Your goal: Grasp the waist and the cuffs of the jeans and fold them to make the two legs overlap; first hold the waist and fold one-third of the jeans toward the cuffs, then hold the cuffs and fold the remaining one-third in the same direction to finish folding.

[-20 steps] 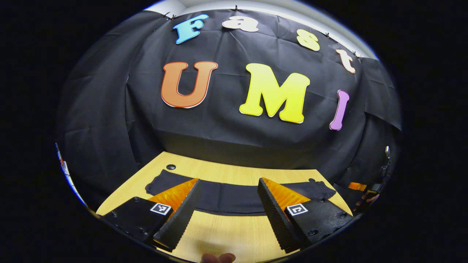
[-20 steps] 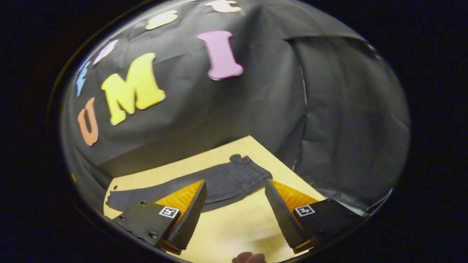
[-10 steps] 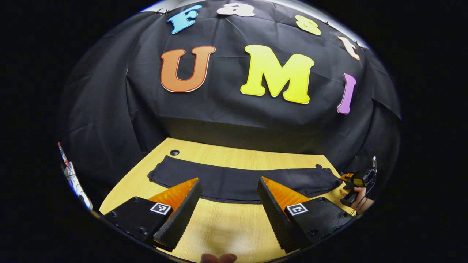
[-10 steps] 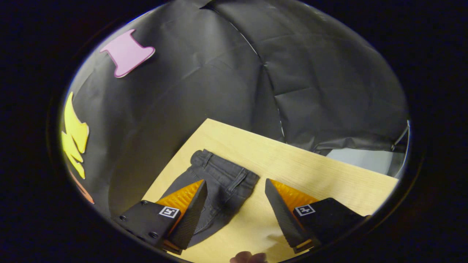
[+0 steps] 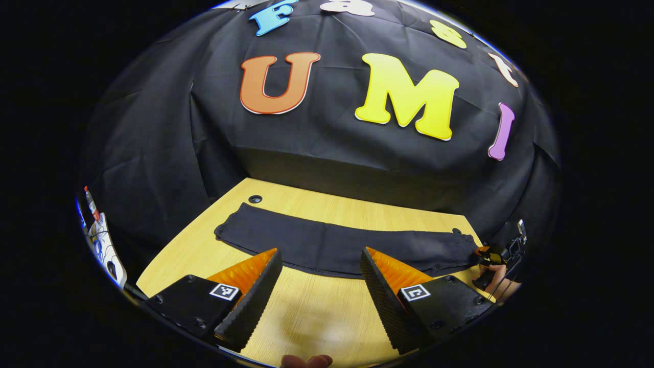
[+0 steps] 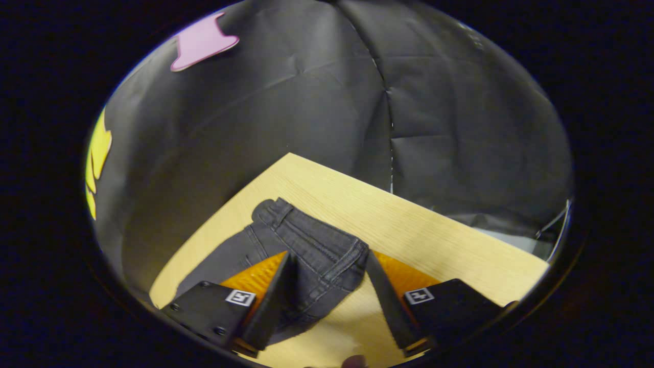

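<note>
Tabletop (image 6: 434, 230): jeans waist (image 6: 311, 240) between right claw (image 6: 327, 286) fingers.

Left gripper (image 5: 319, 286): fingers spread wide, nothing between them, seen at the bottom of the left gripper view; a fingertip of the holding hand (image 5: 305, 361) shows at the bottom edge. Right gripper (image 6: 329, 299): fingers (image 6: 271, 301) likewise parted, at the bottom of the right gripper view. In the left gripper view the right gripper also appears small at the lower right of the frame, gripped by a hand (image 5: 498, 286).
</note>
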A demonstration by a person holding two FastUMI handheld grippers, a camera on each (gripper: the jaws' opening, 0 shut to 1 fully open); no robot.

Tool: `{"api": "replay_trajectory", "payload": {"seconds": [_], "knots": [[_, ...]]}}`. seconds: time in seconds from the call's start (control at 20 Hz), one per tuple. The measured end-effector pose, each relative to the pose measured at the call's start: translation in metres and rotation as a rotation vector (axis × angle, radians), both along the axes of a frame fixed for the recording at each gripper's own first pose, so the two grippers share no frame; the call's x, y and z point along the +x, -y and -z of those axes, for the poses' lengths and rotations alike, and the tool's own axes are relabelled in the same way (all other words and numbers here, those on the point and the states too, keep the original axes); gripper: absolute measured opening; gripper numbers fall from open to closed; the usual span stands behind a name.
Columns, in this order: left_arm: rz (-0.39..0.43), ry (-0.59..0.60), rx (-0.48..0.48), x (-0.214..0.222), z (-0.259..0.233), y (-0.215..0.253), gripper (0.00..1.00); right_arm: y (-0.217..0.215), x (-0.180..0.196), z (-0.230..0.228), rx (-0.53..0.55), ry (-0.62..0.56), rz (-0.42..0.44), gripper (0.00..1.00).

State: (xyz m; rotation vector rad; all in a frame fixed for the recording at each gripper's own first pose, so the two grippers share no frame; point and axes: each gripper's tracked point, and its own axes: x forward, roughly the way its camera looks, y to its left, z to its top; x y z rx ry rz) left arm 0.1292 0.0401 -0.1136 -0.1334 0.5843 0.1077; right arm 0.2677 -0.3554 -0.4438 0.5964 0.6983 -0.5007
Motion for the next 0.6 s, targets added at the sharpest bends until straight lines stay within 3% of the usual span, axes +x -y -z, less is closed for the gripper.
{"api": "replay_trajectory", "payload": {"seconds": [0.05,0.1,0.25,0.4,0.45,0.6], "knots": [[-0.011,-0.001,-0.007,-0.001,-0.001,-0.002,0.99,-0.001,0.0,0.0,0.003,-0.008,-0.007,0.67],[-0.021,-0.002,-0.013,-0.002,0.0,-0.003,0.99,-0.003,0.0,0.0,0.005,-0.007,-0.016,0.68],[-0.048,-0.002,-0.018,-0.005,-0.001,-0.009,0.99,-0.005,0.002,-0.014,-0.027,-0.008,-0.051,0.13],[-0.081,0.019,-0.024,-0.006,-0.002,-0.018,0.99,-0.01,0.007,-0.054,-0.077,0.03,-0.118,0.11],[-0.095,0.022,-0.032,-0.006,-0.002,-0.02,0.99,-0.017,0.011,-0.073,-0.094,0.056,-0.147,0.02],[-0.145,0.028,-0.076,-0.013,-0.001,-0.026,0.99,-0.045,0.016,-0.137,-0.194,0.139,-0.25,0.06]]}}
